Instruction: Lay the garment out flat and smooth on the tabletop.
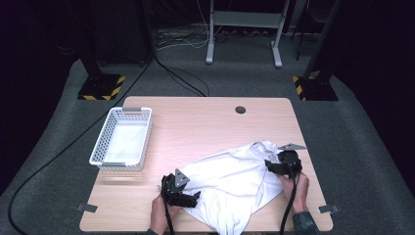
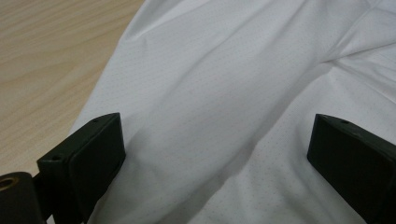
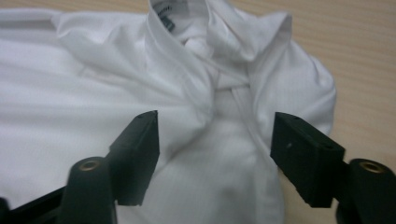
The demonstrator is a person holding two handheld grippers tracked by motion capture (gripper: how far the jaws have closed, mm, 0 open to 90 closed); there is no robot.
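Note:
A white shirt (image 1: pixel 230 183) lies crumpled on the wooden table (image 1: pixel 195 122), toward the front right. Its collar and placket (image 3: pixel 219 70) are bunched up at the shirt's right end. My left gripper (image 1: pixel 188 198) rests at the shirt's left edge, its jaws wide apart over smooth white fabric (image 2: pixel 215 116). At the collar end, my right gripper (image 1: pixel 271 166) hovers with its jaws apart on either side of the bunched placket, not pressing on it. No cloth is pinched in either gripper.
A white slotted plastic basket (image 1: pixel 105 142) stands on the left part of the table. A round cable hole (image 1: pixel 240 109) sits near the far edge. Bare wood (image 2: pixel 46 60) shows left of the shirt. Metal stand feet (image 1: pixel 100 85) and cables lie on the floor beyond.

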